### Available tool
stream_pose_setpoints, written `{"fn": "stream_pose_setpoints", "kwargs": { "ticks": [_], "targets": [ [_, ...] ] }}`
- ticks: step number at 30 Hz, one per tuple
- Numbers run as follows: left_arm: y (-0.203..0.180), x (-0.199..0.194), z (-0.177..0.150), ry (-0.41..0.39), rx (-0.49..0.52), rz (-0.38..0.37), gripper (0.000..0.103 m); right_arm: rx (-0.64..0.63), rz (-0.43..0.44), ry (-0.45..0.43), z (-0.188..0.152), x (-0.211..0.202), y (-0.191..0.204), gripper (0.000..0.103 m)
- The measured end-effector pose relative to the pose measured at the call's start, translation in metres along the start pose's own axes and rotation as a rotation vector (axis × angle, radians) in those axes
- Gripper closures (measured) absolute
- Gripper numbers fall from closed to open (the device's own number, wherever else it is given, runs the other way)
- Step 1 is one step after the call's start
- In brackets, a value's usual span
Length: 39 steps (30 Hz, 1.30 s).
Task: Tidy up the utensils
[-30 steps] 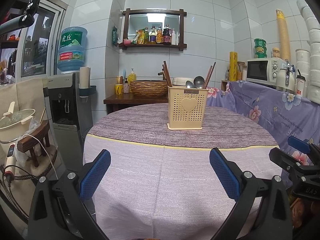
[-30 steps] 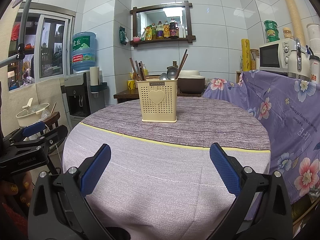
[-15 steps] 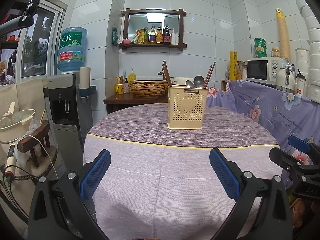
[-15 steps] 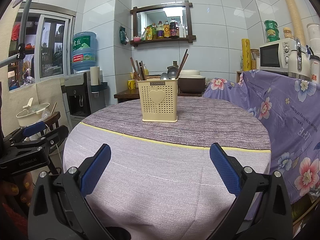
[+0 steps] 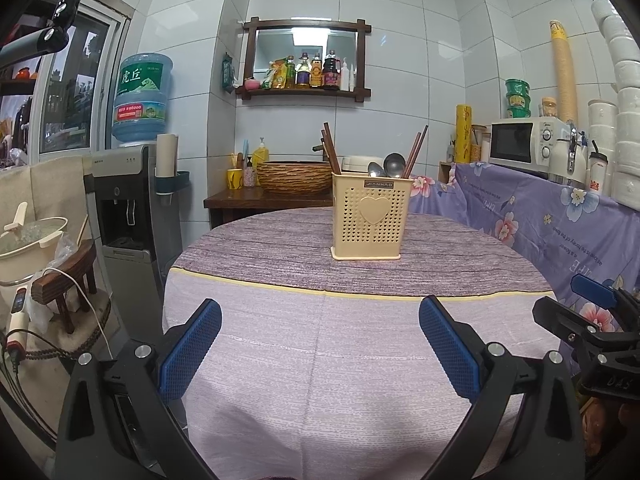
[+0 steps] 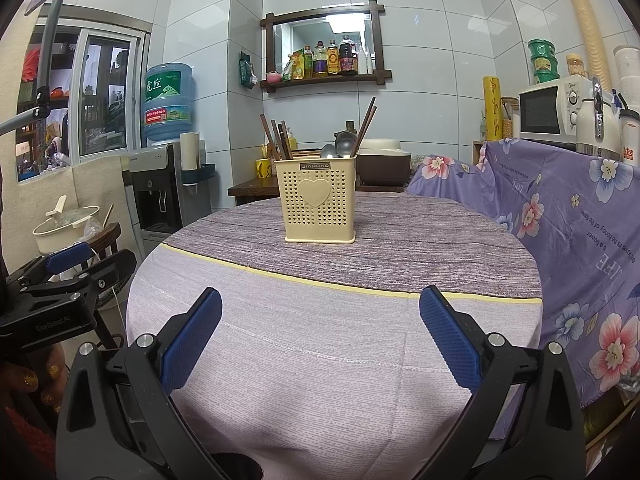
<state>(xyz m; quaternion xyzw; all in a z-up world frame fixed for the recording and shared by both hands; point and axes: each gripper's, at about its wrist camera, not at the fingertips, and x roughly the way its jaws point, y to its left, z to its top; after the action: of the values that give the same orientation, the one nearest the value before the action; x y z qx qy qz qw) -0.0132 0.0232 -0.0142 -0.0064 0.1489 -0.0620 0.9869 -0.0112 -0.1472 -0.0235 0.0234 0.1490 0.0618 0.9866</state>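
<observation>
From the left wrist, a cream utensil holder (image 5: 371,222) labelled "JIANHAO" stood on the round table (image 5: 320,344), holding dark chopsticks (image 5: 332,148) and two metal spoons (image 5: 386,167); the left gripper (image 5: 320,344) hung empty, jaws wide apart. From the right wrist, the same holder (image 6: 319,201) stood far across the table, and the right gripper (image 6: 320,332) also gaped apart, empty.

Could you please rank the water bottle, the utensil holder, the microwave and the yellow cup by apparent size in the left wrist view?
1. utensil holder
2. water bottle and microwave look close; unranked.
3. yellow cup
</observation>
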Motion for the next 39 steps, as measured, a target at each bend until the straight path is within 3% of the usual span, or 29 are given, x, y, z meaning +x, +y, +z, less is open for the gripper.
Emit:
{"fn": "stream_pose_setpoints", "kwargs": {
  "ticks": [39],
  "targets": [
    [-0.0047,-0.0020,0.0036,-0.019,0.005,0.021,0.005,0.000,0.007,0.004,0.0000,-0.0024,0.0068,0.006]
  ]
}}
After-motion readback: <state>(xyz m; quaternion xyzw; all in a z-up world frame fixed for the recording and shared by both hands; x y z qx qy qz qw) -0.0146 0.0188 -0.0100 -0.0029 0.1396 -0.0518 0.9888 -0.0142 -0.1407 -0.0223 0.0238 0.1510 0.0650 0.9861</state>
